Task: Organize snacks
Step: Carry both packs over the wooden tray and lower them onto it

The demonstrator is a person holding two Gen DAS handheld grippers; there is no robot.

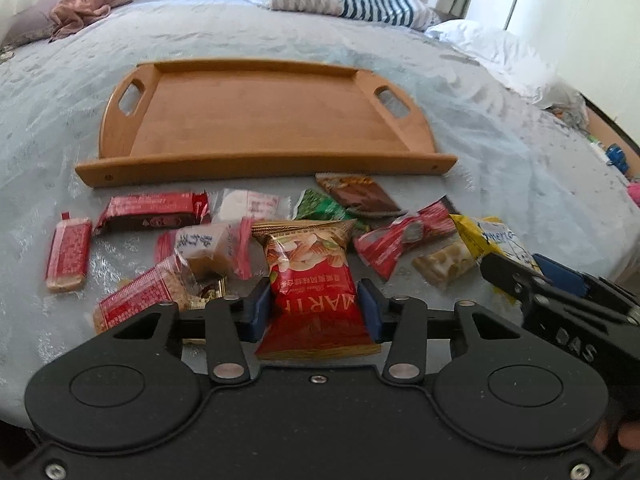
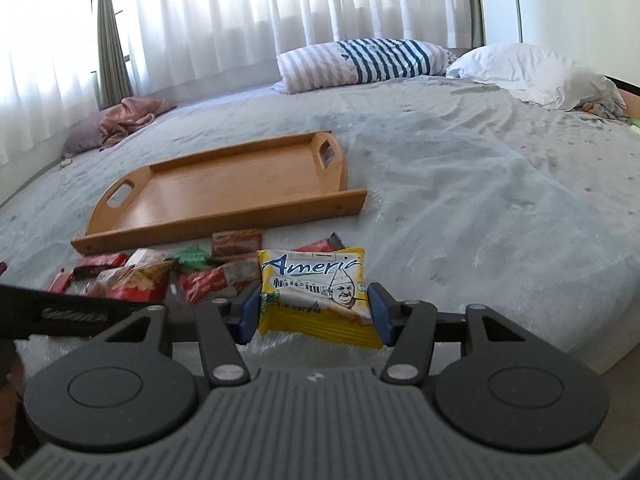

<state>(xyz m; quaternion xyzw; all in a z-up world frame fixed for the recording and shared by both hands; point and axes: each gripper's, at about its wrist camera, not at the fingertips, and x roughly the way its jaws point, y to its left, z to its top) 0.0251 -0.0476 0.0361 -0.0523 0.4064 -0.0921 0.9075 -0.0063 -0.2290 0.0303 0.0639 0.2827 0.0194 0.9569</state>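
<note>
Snacks (image 1: 224, 240) are lying scattered on the bed (image 1: 500, 152) just in front of the wooden tray's (image 1: 264, 166) near rim. Left gripper (image 1: 316, 308) is clamping a red nut packet (image 1: 316, 300) at the front of the pile, while right gripper (image 2: 314, 312) is gripping a yellow packet (image 2: 316, 292) right of the tray.

Daylight pours through white sheer curtains (image 2: 248, 20) across the top of the frame, and a grey-green drape (image 2: 112, 40) hangs at upper left. A wide bed (image 2: 460, 168) in a pale blue-grey sheet fills the middle. At its head, upper right, a striped pillow (image 2: 360, 62) sits just beside a white pillow (image 2: 532, 70). At left, crumpled pink cloth (image 2: 128, 120). A white wall (image 2: 580, 8) at far right.
</note>
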